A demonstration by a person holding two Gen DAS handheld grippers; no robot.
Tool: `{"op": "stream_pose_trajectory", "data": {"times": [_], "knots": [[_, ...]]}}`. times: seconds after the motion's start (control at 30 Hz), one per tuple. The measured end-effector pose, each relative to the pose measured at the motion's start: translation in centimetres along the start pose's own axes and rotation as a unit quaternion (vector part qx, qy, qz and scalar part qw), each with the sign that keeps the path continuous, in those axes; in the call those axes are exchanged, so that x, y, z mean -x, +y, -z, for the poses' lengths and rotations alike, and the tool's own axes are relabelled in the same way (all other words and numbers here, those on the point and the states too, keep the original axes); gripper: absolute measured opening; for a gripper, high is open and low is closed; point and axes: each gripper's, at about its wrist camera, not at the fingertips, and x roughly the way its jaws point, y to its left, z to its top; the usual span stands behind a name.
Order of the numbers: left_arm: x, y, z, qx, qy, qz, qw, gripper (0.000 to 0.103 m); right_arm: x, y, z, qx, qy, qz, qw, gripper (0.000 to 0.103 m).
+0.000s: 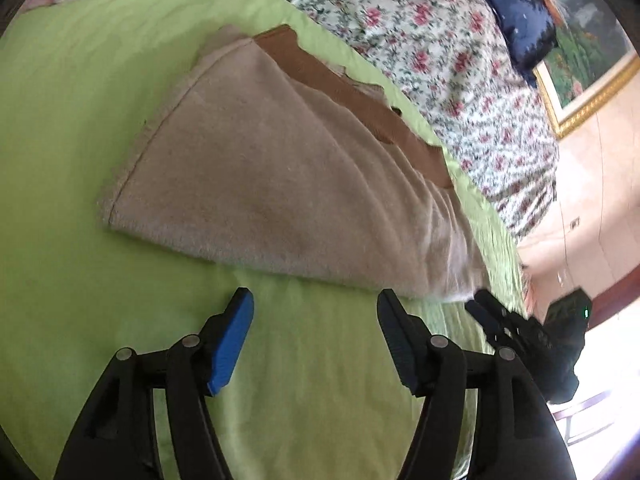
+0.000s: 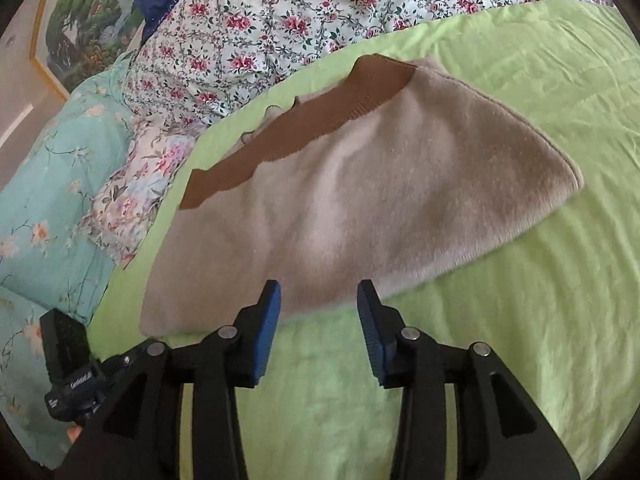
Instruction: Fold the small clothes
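Garment: beige folded garment (image 1: 280,184) lay flat on green sheet (image 1: 72,152), by bed's floral-quilt (image 1: 440,40) edge.
Left hand-held gripper (image 1: 316,304): jaws apart, empty, just short of garment.
Right hand-held gripper (image 2: 319,294): jaws apart, empty, at garment's near edge.

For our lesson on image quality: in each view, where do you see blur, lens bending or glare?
Left wrist view: dark rounded corners, the green sheet bows, the other claw is smeared, and daylight washes out the lower right. Right wrist view: the same bending, the beige garment looks soft, the claw sharp, light even.
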Motion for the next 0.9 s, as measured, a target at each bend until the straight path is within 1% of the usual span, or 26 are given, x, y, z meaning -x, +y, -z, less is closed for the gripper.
{"op": "stream_pose_trajectory", "data": {"times": [0.1,0.3,0.43,0.5,0.53,0.57,0.6,0.63,0.67,0.77,0.9], "knots": [[-0.3,0.7,-1.0,0.017,-0.015,-0.009,0.9997,0.068,0.4,0.1,0.0,-0.001,-0.002,-0.001,1.0,0.044],[-1.2,2.8,-4.2,0.067,-0.047,-0.009,0.9966,0.068,0.4,0.4,-0.3,0.002,-0.004,-0.002,1.0,0.046],[-1.7,3.0,-5.7,0.077,-0.058,-0.019,0.9952,0.067,0.1,0.3,-1.0,0.001,-0.006,-0.003,1.0,0.047],[-2.0,2.9,-6.2,0.076,-0.061,-0.028,0.9949,0.063,-0.1,0.3,-1.3,0.001,-0.008,-0.004,1.0,0.047],[-2.2,2.8,-6.4,0.07,-0.062,-0.037,0.9949,0.055,-0.3,0.2,-1.5,0.002,-0.008,-0.005,1.0,0.047],[-2.3,2.6,-6.6,0.063,-0.064,-0.049,0.9947,0.038,-0.3,0.3,-1.4,0.002,-0.007,-0.003,1.0,0.047],[-2.4,2.4,-7.0,0.053,-0.066,-0.06,0.9946,0.029,-0.5,0.2,-1.8,0.004,-0.005,-0.003,1.0,0.047],[-2.5,2.2,-7.1,0.049,-0.067,-0.059,0.9948,0.018,-0.7,0.2,-2.1,0.006,-0.003,-0.002,1.0,0.047],[-2.4,1.9,-7.4,0.044,-0.072,-0.059,0.9947,0.015,-0.9,0.1,-2.5,0.007,-0.001,-0.001,1.0,0.047],[-1.8,0.0,-7.8,0.01,-0.088,-0.067,0.9938,0.012,-1.3,-0.1,-3.9,0.008,0.003,-0.009,1.0,0.047],[-1.6,-5.1,-8.1,-0.073,-0.106,-0.062,0.9897,0.011,-1.9,-0.7,-6.5,0.005,0.022,-0.039,0.999,0.047]]}}
